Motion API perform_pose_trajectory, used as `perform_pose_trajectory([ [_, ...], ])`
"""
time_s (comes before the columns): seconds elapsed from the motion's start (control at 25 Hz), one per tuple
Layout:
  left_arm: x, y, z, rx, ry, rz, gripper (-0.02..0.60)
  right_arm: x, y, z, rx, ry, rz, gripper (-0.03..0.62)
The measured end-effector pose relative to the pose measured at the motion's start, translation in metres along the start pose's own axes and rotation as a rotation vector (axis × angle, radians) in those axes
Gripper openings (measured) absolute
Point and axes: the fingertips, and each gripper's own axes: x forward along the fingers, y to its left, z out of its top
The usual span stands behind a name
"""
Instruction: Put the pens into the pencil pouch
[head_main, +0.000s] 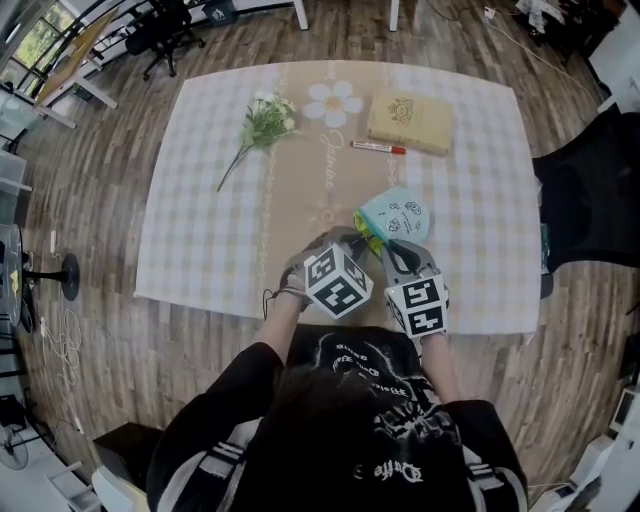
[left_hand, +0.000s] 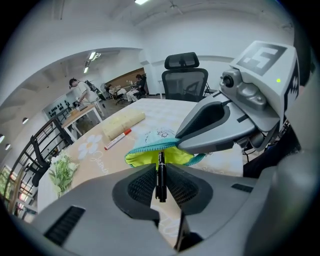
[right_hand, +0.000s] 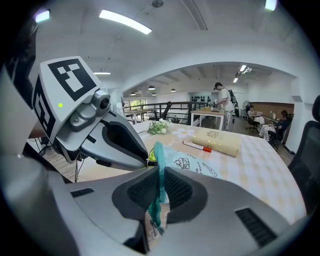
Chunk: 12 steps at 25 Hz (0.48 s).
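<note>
Black pen (left_hand: 160, 176) aimed nose-first at the mouth of the pouch (left_hand: 156, 146), near the bench (head_main: 200, 220) edge at 6 o'clock.

Left claw (left_hand: 161, 169) pinched narrow on the pen's barrel, long axis toward 12 o'clock in the left gripper view, tip at the yellow lining; inside or just short, hard to tell. Right claw (right_hand: 159, 176) nearly closed on the teal zipper edge, lifting that lip from the 3 o'clock side. Probably next: a straight push along the barrel, with little room between the 2 claws and some risk of snagging the lip. 1 more pen, the red pen (head_main: 378, 147), crosswise at 12 o'clock, just beside a beige book (head_main: 410, 120), well apart from both claws; flower sprig (head_main: 262, 125) at 11 o'clock, open cloth between.
</note>
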Motion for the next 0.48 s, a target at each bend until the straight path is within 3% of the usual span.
perform_pose_trajectory([
  [0.48, -0.007, 0.008, 0.013, -0.177, -0.141, -0.061, 0.075, -0.003, 0.017, 0.006, 0.015, -0.033, 0.076, 0.038],
])
